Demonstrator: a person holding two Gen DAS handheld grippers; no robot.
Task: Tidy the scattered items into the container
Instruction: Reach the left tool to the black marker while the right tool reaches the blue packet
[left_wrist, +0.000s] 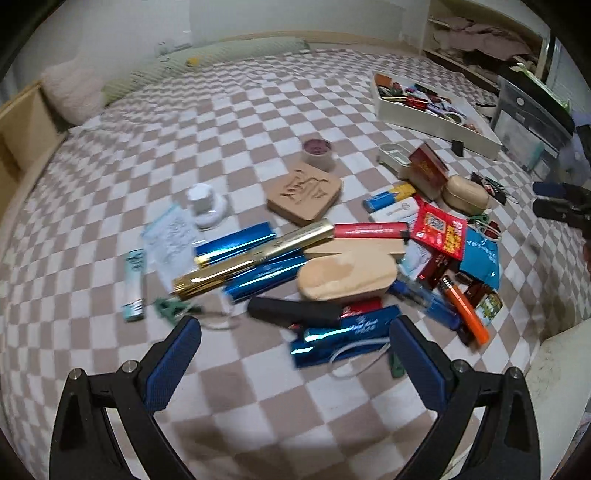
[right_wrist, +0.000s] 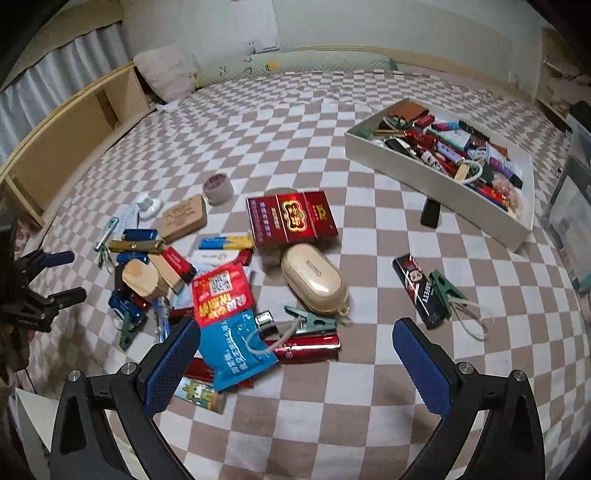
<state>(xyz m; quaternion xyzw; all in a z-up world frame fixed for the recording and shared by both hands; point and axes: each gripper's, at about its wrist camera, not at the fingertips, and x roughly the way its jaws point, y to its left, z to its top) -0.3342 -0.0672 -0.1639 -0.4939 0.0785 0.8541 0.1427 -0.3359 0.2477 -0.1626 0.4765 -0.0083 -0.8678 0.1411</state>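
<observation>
A pile of small items lies on the checkered bedspread: gold tube (left_wrist: 255, 254), blue foil packs (left_wrist: 343, 332), wooden block (left_wrist: 347, 273), orange lighter (left_wrist: 465, 310), red cigarette box (right_wrist: 291, 218), gold case (right_wrist: 314, 277), red sachet (right_wrist: 221, 291), black lighter (right_wrist: 421, 291). The white tray (right_wrist: 436, 184) at the far right holds several items; it also shows in the left wrist view (left_wrist: 432, 122). My left gripper (left_wrist: 295, 339) is open and empty, just short of the blue foil packs. My right gripper (right_wrist: 295, 339) is open and empty over a green clip (right_wrist: 314, 319) and red tube (right_wrist: 310, 349).
A wooden bed frame (right_wrist: 74, 144) runs along the left, with pillows (right_wrist: 166, 70) at the head. A clear storage bin (left_wrist: 528, 122) and shelves (left_wrist: 480, 40) stand past the tray. A small black item (right_wrist: 430, 214) leans by the tray's wall.
</observation>
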